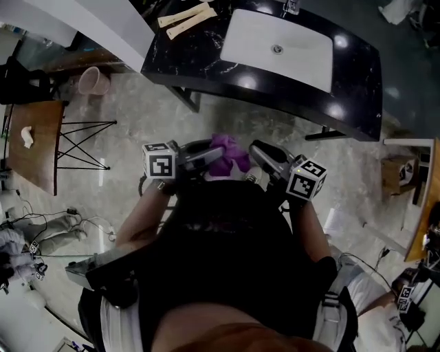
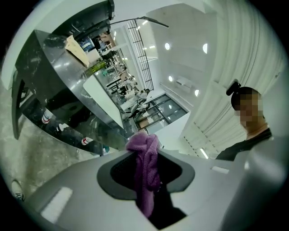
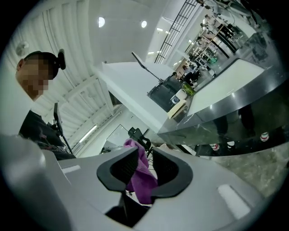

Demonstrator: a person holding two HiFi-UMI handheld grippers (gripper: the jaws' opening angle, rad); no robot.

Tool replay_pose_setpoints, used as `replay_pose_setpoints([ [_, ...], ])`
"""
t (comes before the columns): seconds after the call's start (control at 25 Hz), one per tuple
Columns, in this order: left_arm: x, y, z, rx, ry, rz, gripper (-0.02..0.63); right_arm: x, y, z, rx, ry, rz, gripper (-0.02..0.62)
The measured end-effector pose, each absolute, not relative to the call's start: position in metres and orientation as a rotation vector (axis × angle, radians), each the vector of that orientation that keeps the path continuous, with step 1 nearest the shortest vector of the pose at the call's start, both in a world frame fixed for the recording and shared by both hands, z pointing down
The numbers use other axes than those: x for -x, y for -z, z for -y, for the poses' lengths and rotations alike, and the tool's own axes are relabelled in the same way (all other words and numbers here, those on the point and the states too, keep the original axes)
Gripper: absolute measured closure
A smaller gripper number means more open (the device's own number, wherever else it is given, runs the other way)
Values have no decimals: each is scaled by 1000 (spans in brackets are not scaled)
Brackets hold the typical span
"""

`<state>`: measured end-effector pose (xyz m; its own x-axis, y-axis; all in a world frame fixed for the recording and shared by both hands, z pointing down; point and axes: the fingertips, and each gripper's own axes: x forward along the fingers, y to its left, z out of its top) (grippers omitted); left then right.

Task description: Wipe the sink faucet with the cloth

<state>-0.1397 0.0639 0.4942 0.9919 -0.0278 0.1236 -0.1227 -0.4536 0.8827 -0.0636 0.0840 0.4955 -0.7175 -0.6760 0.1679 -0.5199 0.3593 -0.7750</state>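
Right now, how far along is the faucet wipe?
Done: cloth is picked up, off any surface. In hand: left gripper is shut on it; right gripper has its jaws apart around the same cloth, not pressing. Both sit close to the body, well short of the sink. Remaining: reach the faucet and wipe it; no wiping shows yet.

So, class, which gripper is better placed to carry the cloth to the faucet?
Left, probably: the left gripper is clamped on the cloth, while the right gripper has its jaws apart around it. Both sit similarly far from the sink.
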Motion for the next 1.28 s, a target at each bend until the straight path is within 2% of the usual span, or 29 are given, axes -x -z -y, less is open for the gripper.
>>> replay_pose_setpoints([
  [0.04, 149, -493, -56, -2037, -105, 91, 489, 78, -494, -79, 1082, 1274, -2453, 452],
  [0.08, 159, -491, -48, -2033, -99, 73, 489, 94, -493, -76, 1094, 1265, -2473, 436],
  [0.16, 177, -489, -34, -2022, -77, 34, 489, 122, -495, -69, 1134, 1249, -2520, 426],
  [0.28, 195, -488, -11, -1994, -39, -20, 489, 159, -497, -53, 1162, 1248, -2545, 373],
  [0.4, 208, -488, 3, -1978, -37, -94, 489, 191, -499, -37, 1178, 1242, -2535, 345],
  [0.56, 221, -487, 9, -1975, -72, -185, 489, 227, -503, -22, 1167, 1248, -2532, 333],
  [0.6, 223, -487, 9, -1971, -82, -207, 489, 235, -504, -20, 1164, 1248, -2531, 336],
  [0.76, 231, -483, 10, -1963, -109, -262, 486, 253, -503, -14, 1161, 1246, -2494, 451],
  [0.84, 234, -481, 13, -1963, -101, -268, 483, 254, -499, -13, 1167, 1239, -2471, 479],
  [1.12, 243, -480, 26, -1981, -51, -215, 467, 220, -488, -16, 1256, 1210, -2426, 499],
  [1.2, 249, -481, 32, -1982, -34, -174, 479, 197, -481, -20, 1297, 1201, -2363, 499],
  [1.28, 253, -486, 36, -1994, -32, -114, 538, 171, -477, -22, 1343, 1193, -2285, 499],
])
